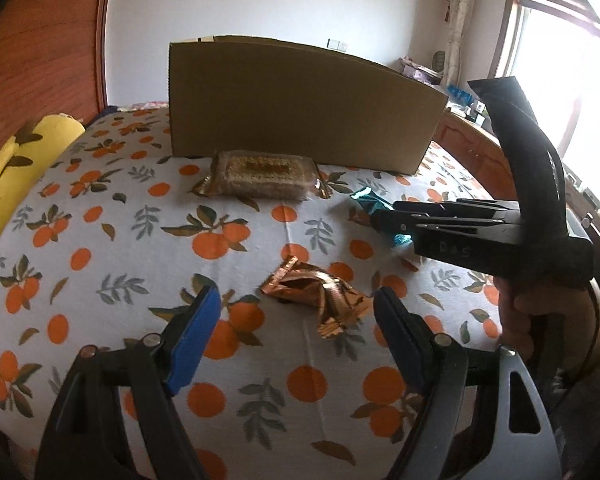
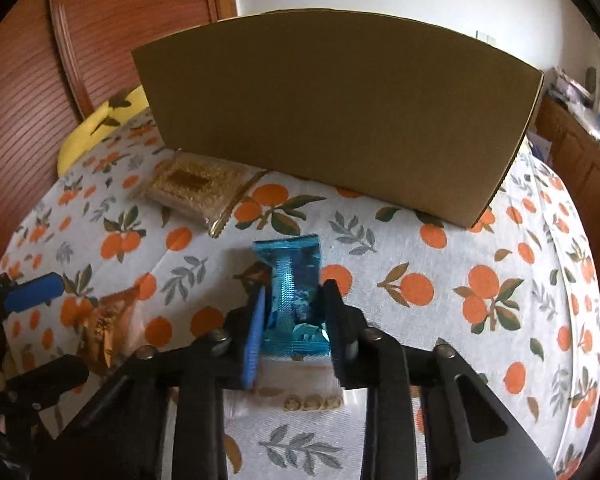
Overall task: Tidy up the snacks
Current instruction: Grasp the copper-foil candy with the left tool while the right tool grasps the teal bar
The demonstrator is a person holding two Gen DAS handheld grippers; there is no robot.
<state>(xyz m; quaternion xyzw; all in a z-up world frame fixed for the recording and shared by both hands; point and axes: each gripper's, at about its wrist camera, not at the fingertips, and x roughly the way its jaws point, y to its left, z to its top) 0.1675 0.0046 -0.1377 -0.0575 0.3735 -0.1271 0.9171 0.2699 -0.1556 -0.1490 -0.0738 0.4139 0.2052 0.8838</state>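
I hold one gripper in each hand above the bed (image 1: 100, 240), which has a sheet printed with oranges. My right gripper (image 2: 292, 316) is pinching the blue snack packet (image 2: 296, 280): both pads press its sides, and the packet sticks out toward 12 o'clock, in the direction of the cardboard box (image 2: 340, 112). From the left camera the same right gripper (image 1: 384, 220) reaches in from 3 o'clock, with a bit of the blue foil showing at its tip.

My left gripper (image 1: 296, 300) is spread wide and holds nothing. The crumpled copper wrapper (image 1: 316, 292) lies on the sheet between its two pads, not touched by either. The clear packet with a gold label (image 1: 260, 176) lies at 12 o'clock, just in front of the box wall.

What can go wrong, in my judgement — the blue packet is smooth foil and I hold only its near end, so it may slide out or bend down when I lift it over the high wall. The wall faces me, and I cannot see the opening; if I carry the packet too low it may hit the cardboard and push the box back on the soft bed. There is also a white packet (image 2: 300, 396) under my right gripper — I cannot tell whether it touches the blue one, and it could be dragged along.
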